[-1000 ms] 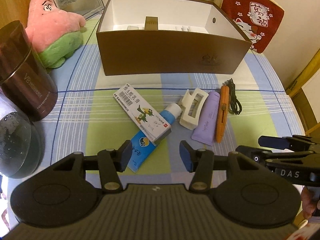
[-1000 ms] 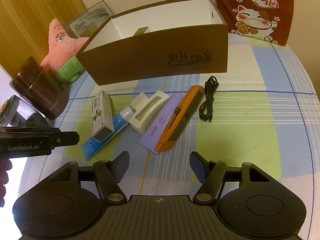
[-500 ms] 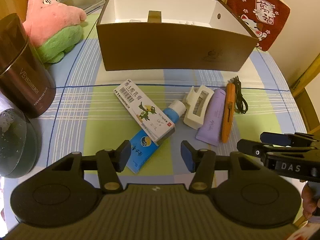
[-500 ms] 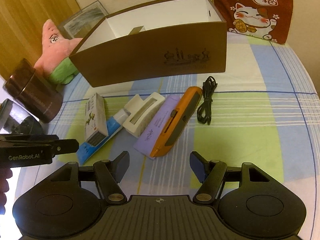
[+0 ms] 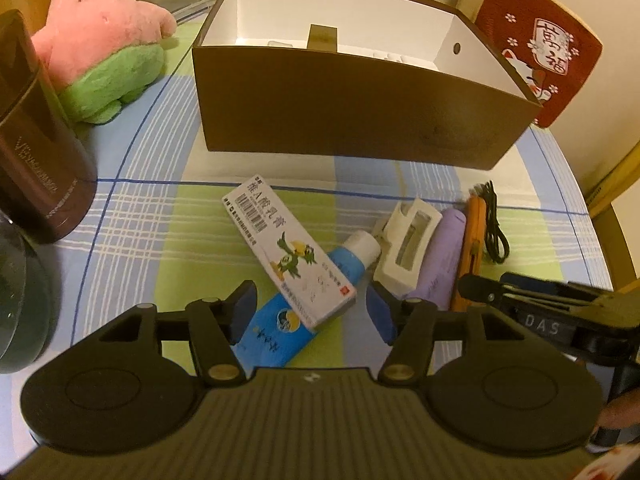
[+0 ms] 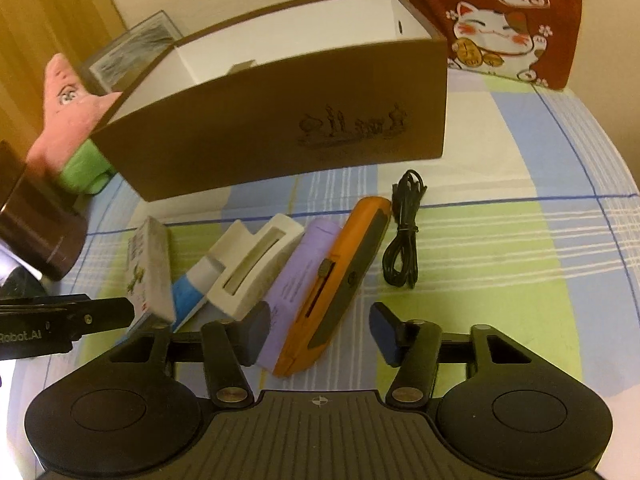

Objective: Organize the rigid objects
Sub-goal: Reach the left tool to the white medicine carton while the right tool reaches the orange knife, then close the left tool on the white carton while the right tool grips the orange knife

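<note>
A row of items lies on the checked cloth before an open brown box (image 5: 352, 120): a white medicine box (image 5: 288, 256) across a blue tube (image 5: 280, 328), a white hair clip (image 5: 408, 248), a purple tube (image 5: 440, 260), an orange utility knife (image 5: 472, 248) and a coiled black cable (image 5: 494, 228). My left gripper (image 5: 312, 314) hangs over the near ends of the medicine box and blue tube, its jaws opening and touching neither. My right gripper (image 6: 320, 332) straddles the near end of the knife (image 6: 344, 272) and the purple tube (image 6: 296, 280), jaws closing, pads not pressing.
A pink and green plush (image 5: 104, 52) and a dark canister (image 5: 36, 152) stand at the left, with a dark round vessel (image 5: 20, 300) nearer. A red cat cushion (image 5: 548, 52) leans at the back right. The table edge curves down the right side.
Both grippers have come down and closer to the row of items. The left jaws have widened and the right jaws have narrowed. The items have not moved.
</note>
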Available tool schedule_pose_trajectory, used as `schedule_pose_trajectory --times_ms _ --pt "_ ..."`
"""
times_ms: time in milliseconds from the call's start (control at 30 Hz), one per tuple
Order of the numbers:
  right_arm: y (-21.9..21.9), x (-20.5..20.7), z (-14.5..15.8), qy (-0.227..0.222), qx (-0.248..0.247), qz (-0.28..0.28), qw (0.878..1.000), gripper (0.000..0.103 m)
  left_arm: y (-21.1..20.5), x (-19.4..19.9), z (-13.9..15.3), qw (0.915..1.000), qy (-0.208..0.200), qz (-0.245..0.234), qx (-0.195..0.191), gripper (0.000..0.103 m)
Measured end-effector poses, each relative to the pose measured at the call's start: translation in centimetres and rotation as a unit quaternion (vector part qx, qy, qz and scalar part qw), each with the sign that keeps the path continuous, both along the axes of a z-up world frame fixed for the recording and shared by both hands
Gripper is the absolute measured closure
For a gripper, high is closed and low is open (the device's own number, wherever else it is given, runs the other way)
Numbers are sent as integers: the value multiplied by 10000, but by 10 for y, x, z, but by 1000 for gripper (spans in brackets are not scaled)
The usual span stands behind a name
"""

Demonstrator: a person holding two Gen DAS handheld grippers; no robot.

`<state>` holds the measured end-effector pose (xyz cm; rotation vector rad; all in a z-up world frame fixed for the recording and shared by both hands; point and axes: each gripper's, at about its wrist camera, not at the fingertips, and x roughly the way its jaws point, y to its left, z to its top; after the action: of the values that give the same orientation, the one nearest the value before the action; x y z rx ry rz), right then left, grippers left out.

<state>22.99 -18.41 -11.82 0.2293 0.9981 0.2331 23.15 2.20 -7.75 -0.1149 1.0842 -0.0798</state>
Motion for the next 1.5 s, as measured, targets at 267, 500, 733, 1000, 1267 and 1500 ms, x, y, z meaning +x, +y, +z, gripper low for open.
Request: schedule_pose_trajectory --times_ms 267,500,733,1000,1267,1500 --pt "1 12 -14 121 89 26 9999 64 -3 20 -19 9999 111 33 -49 47" --pt "-6 8 -13 92 -56 500 9987 78 -1 19 -28 9994 78 -299 134 55" --pt "-28 2 -8 121 -286 683 9972 83 19 10 -27 9975 132 -558 407 66" --pt "-31 4 -9 214 -137 490 9985 79 35 9 -33 9959 233 -555 672 69" --pt "-10 16 -16 229 -421 158 9987 71 31 22 -37 9947 171 -636 793 67" --pt "4 21 -19 46 -886 47 9960 70 27 40 -46 9935 193 -703 872 65"
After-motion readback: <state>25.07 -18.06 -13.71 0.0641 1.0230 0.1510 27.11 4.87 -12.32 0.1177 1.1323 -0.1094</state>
